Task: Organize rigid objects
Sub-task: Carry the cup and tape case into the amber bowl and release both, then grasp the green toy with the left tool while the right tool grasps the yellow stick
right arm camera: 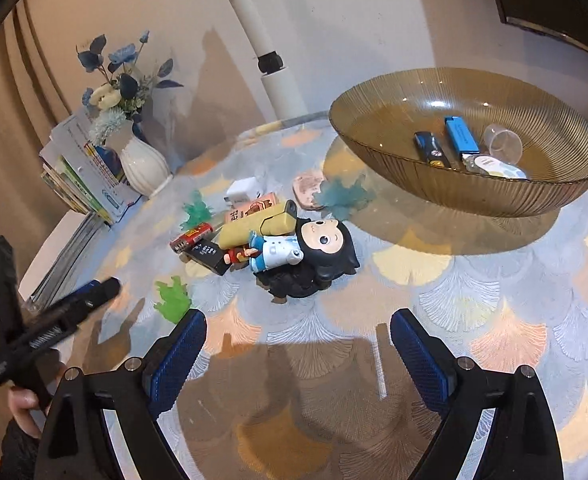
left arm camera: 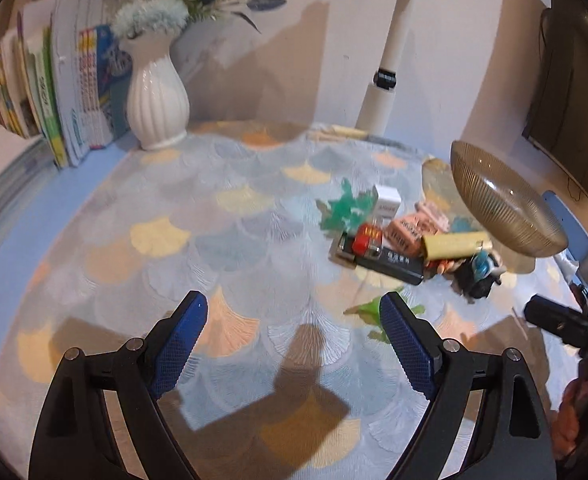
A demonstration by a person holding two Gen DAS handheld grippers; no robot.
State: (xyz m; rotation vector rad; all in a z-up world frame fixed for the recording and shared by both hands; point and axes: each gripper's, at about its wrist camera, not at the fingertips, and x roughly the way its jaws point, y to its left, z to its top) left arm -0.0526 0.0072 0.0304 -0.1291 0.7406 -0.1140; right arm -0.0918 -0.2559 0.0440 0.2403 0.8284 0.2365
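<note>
Both claws stand apart and empty over the tabletop [right arm camera: 493, 280]. The toy figure [right arm camera: 294, 256] and the small pile lie ahead of the right claw [right arm camera: 297, 336], right of the left claw [left arm camera: 294, 320]; the glass bowl [right arm camera: 465, 192] sits beyond, rightward.

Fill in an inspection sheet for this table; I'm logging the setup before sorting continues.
Surface: patterned cloth over the table.
Job's things: pile of doll, boxes, lighters beside bowl; bowl holds two lighters, a cup, a round tin.
Clutter: green leaf apart from the pile.
Grippers: left claw and right claw open, empty.
Cables: nothing seen.
Surroundings: vase, books, lamp post, wall.
</note>
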